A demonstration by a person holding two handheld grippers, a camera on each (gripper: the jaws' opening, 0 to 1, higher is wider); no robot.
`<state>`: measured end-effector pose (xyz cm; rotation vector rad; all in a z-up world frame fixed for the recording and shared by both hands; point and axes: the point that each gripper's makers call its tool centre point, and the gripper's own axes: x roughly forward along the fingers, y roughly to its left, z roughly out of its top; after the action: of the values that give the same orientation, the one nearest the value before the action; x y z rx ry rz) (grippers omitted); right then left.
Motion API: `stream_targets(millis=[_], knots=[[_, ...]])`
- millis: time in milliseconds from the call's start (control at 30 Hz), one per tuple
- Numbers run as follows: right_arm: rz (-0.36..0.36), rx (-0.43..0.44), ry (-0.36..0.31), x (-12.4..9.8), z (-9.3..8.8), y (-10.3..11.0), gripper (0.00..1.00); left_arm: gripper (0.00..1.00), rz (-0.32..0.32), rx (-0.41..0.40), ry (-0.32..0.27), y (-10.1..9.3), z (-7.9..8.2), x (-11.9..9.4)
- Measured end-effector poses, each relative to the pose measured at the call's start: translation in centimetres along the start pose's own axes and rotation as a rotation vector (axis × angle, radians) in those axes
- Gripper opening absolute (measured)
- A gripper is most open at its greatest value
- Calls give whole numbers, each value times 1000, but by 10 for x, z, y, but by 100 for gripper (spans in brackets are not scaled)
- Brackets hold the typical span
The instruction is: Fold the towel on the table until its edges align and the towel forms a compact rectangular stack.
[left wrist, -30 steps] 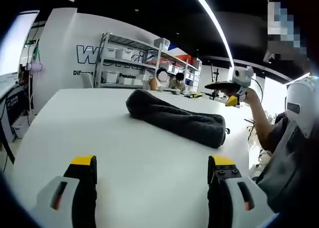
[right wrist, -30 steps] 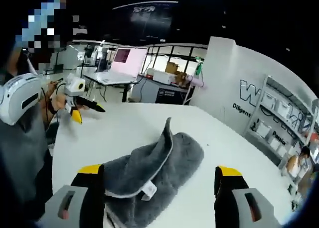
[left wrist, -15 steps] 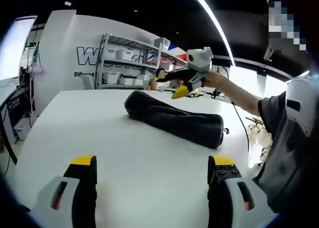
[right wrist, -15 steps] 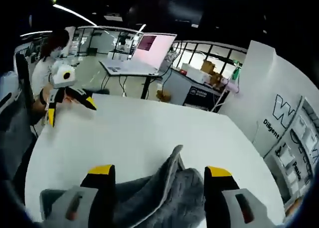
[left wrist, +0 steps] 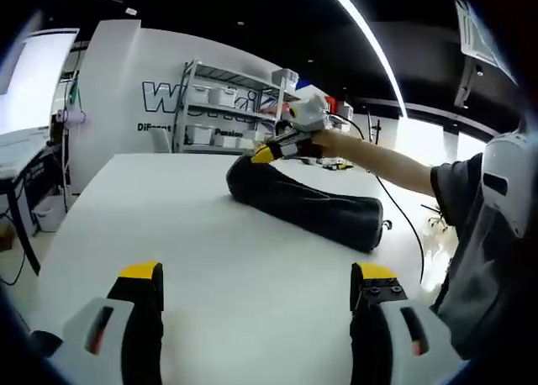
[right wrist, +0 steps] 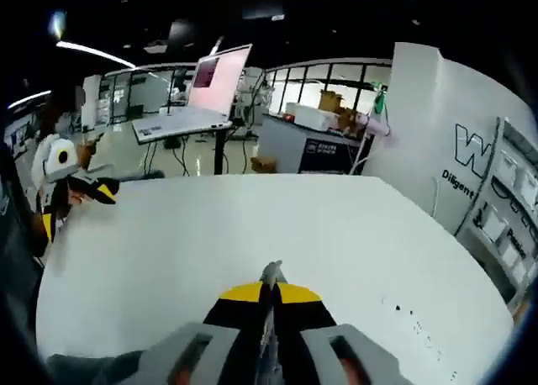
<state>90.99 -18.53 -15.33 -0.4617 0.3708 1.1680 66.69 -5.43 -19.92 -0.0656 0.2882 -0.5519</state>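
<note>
My right gripper (right wrist: 267, 305) pinches the gray towel (left wrist: 307, 202) edge tight so I can lift it, while my left gripper (left wrist: 256, 297) waits wide open over the table (left wrist: 168, 234).

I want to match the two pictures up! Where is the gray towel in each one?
Left gripper view: the towel lies as a dark roll right of middle on the white table, the right tongs at its far end.
Right gripper view: just a thin gray edge peeks out between the shut right tongs at the bottom middle.
Shared landmark: the white wall with big letters.
</note>
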Motion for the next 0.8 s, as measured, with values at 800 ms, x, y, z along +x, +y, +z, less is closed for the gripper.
stream_targets(millis=[800], knots=[[-238, -1, 211, -38, -81, -73, 5, 97, -32, -5, 12, -7, -1, 13]])
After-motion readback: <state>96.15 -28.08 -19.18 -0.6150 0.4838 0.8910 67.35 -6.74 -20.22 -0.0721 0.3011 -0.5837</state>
